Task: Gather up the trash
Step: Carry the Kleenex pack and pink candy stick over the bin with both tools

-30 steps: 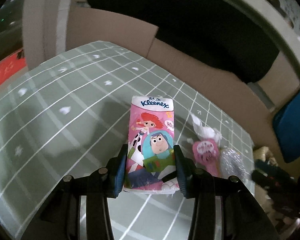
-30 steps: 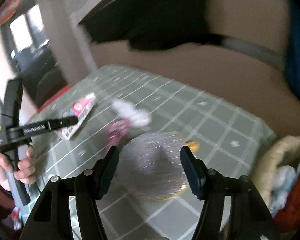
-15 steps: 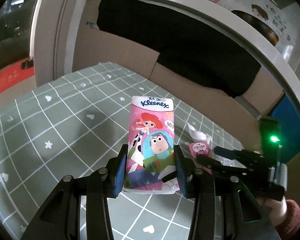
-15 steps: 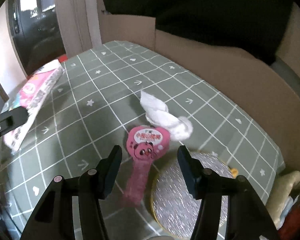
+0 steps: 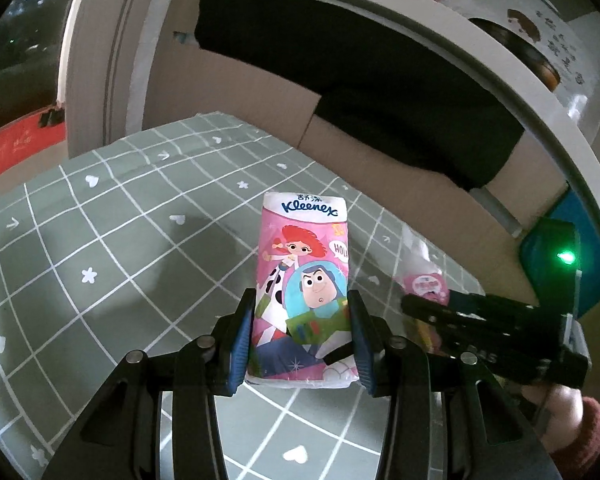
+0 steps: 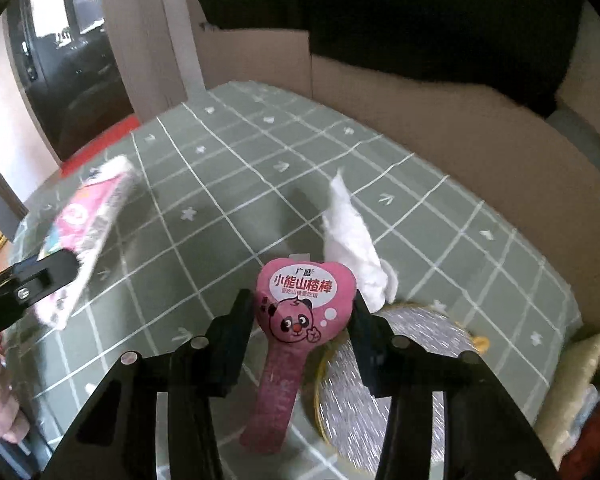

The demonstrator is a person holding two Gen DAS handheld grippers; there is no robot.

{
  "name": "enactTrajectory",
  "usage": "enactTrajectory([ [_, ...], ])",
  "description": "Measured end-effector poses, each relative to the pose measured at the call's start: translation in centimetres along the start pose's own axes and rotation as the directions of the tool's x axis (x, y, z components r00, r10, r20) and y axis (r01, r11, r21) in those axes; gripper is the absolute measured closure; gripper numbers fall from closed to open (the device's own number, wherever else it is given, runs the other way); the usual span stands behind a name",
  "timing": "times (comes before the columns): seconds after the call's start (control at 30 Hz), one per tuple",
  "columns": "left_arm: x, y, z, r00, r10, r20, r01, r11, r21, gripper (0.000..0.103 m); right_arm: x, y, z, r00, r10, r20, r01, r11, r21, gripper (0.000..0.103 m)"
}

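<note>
The left tongs (image 5: 302,336) are closed on a pink tissue pack (image 5: 304,280) — both pads press on its lower sides, and the pack stands upright above the bench (image 5: 100,240), which has a green cloth with a white grid. In the right wrist view the same pack (image 6: 88,232) appears at the left, blurred, in the left tongs (image 6: 52,272).

The right tongs (image 6: 304,312) are closing around a pink wrapper with a heart-shaped top (image 6: 304,304). The heart sits between the two fingers and seems to touch both, while its long tail hangs down toward the camera. Just behind it, on the cloth, lies a crumpled white tissue (image 6: 352,236). A round silver disc (image 6: 380,380) lies on the bench under the right finger — the tissue touches its far edge. A cardboard box (image 6: 460,140) stands behind the bench.
</note>
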State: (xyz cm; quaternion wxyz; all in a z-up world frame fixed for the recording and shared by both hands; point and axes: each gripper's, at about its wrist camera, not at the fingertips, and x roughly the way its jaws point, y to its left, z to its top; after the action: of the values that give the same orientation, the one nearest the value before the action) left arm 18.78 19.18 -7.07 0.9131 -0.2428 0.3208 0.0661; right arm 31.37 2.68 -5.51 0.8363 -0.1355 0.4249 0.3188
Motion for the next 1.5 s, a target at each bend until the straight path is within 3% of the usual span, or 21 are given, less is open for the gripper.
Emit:
enactTrajectory([
  [0.23, -1.7, -3.9, 0.1, 1.000, -0.015, 0.016, 0.014, 0.998, 0.063, 0.059, -6.3, -2.0, -1.1, 0.994, 0.035, 0.103, -0.040, 0.998, 0.051, 0.059],
  [0.6, -4.7, -12.9, 0.1, 0.995, -0.073, 0.070, 0.057, 0.977, 0.205, 0.059, -15.4, -6.6, -3.7, 0.958, -0.059, 0.279, 0.029, 0.994, 0.109, 0.059],
  [0.93, -6.4, -24.1, -0.6, 0.967, -0.217, 0.135, 0.145, 0.902, 0.407, 0.059, -24.6, -12.5, -8.7, 0.892, -0.223, 0.392, 0.136, 0.962, 0.238, 0.059],
  [1.23, -6.9, -32.3, -2.9, 0.935, -0.337, 0.105, 0.237, 0.819, 0.522, 0.059, -29.5, -16.9, -12.4, 0.834, -0.358, 0.420, 0.214, 0.911, 0.352, 0.059],
  [1.5, -5.8, -36.2, -5.1, 0.914, -0.400, 0.066, 0.294, 0.767, 0.570, 0.059, -31.0, -20.1, -14.9, 0.814, -0.410, 0.411, 0.226, 0.876, 0.426, 0.059],
])
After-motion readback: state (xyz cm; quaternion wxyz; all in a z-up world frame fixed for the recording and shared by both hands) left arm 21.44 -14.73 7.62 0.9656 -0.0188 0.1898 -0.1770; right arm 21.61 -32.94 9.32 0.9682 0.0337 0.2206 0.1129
